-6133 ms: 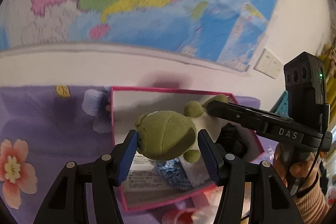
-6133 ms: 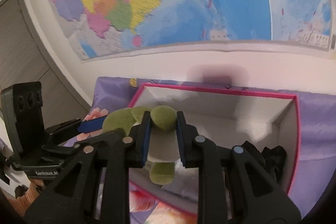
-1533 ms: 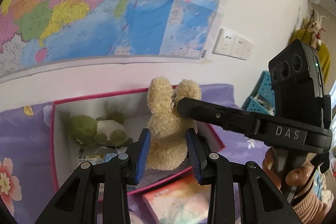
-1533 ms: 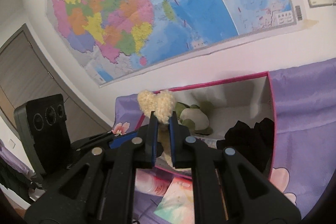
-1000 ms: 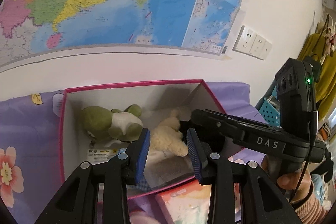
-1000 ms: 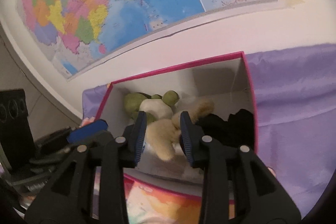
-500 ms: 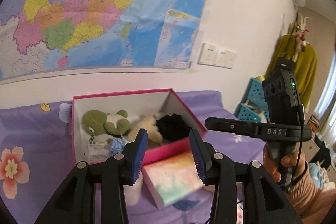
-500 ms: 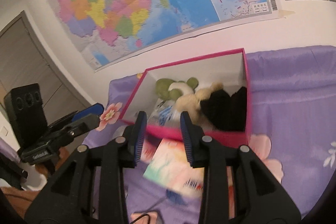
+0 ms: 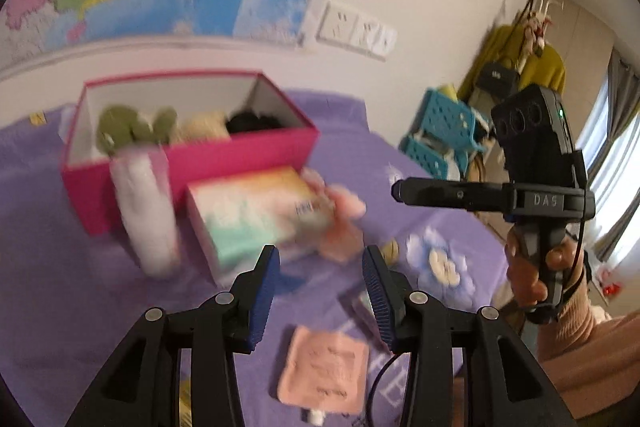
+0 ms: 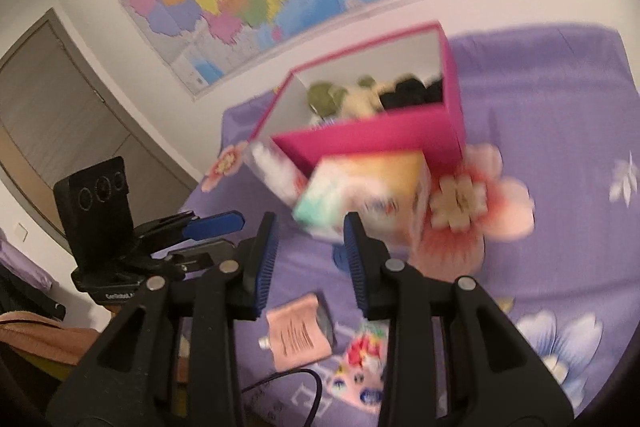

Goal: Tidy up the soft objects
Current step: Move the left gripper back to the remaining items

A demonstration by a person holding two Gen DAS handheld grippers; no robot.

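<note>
Both tongs wide, empty: left gripper [image 9: 320,283] & right gripper [image 10: 308,251] should drop onto pink pouch [image 9: 323,367], pinch mid-body, then carry to pink box [image 9: 240,151].

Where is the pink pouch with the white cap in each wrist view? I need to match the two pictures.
Left wrist view: the pink pouch lies flat on the purple sheet at bottom centre, between the open fingers of the left gripper.
Right wrist view: the pink pouch lies at lower centre-left, below the open right gripper.
Shared landmark: the pink box holding the soft toys, farther back in both.
</note>
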